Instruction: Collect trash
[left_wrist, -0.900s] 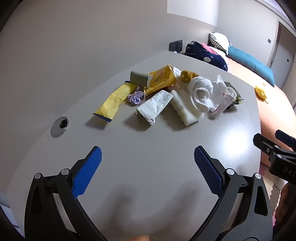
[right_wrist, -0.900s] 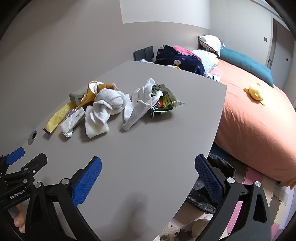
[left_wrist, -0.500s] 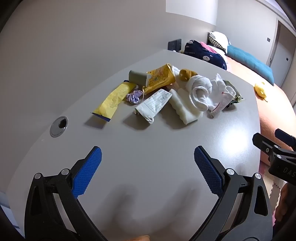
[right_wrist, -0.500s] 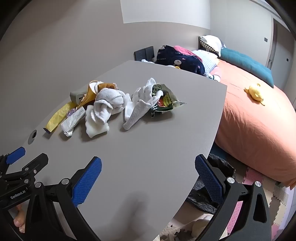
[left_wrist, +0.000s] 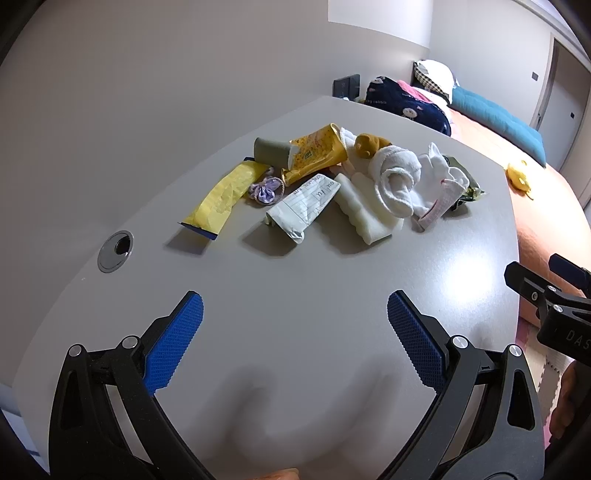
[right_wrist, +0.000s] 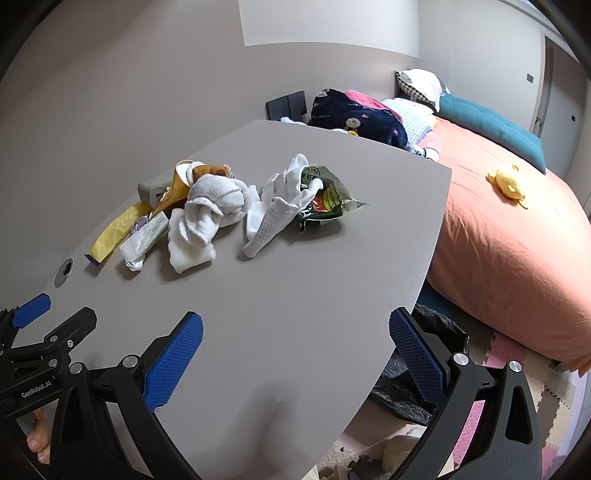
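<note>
A pile lies on the grey table (left_wrist: 295, 295): a long yellow wrapper (left_wrist: 225, 194), a crumpled lined paper (left_wrist: 304, 206), a yellow printed pouch (left_wrist: 317, 151), a green snack wrapper (right_wrist: 328, 197), plus white socks (right_wrist: 207, 199) and a white sponge (left_wrist: 364, 216). My left gripper (left_wrist: 295, 325) hangs open over the near table, well short of the pile, nothing between its blue pads. My right gripper (right_wrist: 295, 339) is open at the table's near right edge, also holding nothing. A black trash bag (right_wrist: 417, 373) sits on the floor under that edge.
A round cable grommet (left_wrist: 115, 251) sits in the table at left. A bed with an orange cover (right_wrist: 517, 240) stands to the right, with pillows, folded clothes and a yellow plush toy (right_wrist: 508, 182). Foam floor mats (right_wrist: 535, 398) lie below.
In the left wrist view the pile has slid slightly left and down in the picture, so that gripper has shifted a little. Both grippers stay open.
</note>
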